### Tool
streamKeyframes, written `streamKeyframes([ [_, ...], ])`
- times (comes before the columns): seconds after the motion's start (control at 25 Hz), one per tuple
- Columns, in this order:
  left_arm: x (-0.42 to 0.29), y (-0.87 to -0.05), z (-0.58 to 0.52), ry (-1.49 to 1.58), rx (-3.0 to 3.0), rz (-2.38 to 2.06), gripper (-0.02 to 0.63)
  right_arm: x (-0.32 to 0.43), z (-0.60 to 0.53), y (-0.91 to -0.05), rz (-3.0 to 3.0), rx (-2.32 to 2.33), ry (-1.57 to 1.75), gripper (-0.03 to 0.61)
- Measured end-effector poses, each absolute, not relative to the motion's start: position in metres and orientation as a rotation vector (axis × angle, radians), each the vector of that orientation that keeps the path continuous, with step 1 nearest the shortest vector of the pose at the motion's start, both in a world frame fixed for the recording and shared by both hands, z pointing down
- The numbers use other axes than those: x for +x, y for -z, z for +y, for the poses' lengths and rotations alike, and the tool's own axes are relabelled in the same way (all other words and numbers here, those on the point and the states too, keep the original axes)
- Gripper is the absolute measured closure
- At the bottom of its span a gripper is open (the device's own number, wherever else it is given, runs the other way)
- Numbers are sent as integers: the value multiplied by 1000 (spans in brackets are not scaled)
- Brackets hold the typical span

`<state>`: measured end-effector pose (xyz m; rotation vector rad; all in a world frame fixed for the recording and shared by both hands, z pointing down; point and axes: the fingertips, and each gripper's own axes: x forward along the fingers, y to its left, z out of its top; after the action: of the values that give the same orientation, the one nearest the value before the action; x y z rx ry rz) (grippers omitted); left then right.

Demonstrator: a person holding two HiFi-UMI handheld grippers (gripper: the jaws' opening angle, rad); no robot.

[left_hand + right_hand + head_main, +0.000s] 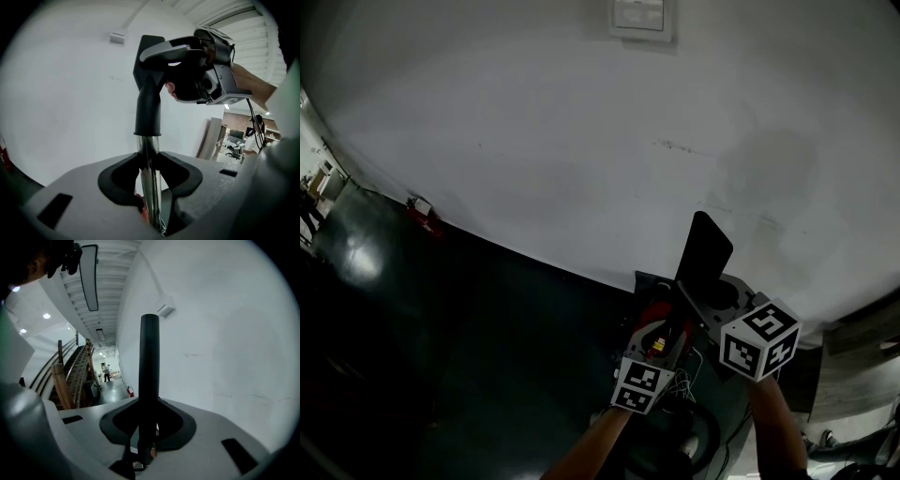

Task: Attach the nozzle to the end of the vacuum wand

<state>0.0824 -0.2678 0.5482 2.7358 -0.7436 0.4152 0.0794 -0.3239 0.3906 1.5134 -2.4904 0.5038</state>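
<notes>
Left gripper (150, 190) fingers clamped on the shiny metal vacuum wand tube (150, 171), which stands upright through the middle of its view. Right gripper (148, 425) fingers clamped on the black plastic crevice nozzle (149, 366), seen edge-on there. In the left gripper view the nozzle's round collar sits over the top end of the tube, and its angled head runs to 1 o'clock, where the right gripper holds it. Head view: both grippers at 5 o'clock of frame, close together, nozzle pointing toward 12 against the white wall (581, 141)

Step looks like seating the collar. To do it well: steady the tube with the left, push the nozzle straight down the tube axis with the right, no tilt, small twist if it binds, let go only once the collar is home

Hard to tell: whether the collar is fully seated or just resting; no latch visible. Tube below the left fingers is cut off. Small red part low beside the tube, can't identify. Whatever lies below the grippers is lost in the dark bottom of the head view
</notes>
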Motion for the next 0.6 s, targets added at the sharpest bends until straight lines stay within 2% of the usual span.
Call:
streamKeyframes([
  [0.24, 86, -548, -270, -411, 2740, -731, 477, 65, -324, -388, -2463, 1424, -384, 489],
  [0.44, 88, -547, -266, -402, 2748, -720, 477, 77, -329, -391, -2491, 1445, -514, 489],
  [0.6, 87, -548, -267, -407, 2740, -714, 477, 75, -328, -391, -2489, 1449, -488, 489],
])
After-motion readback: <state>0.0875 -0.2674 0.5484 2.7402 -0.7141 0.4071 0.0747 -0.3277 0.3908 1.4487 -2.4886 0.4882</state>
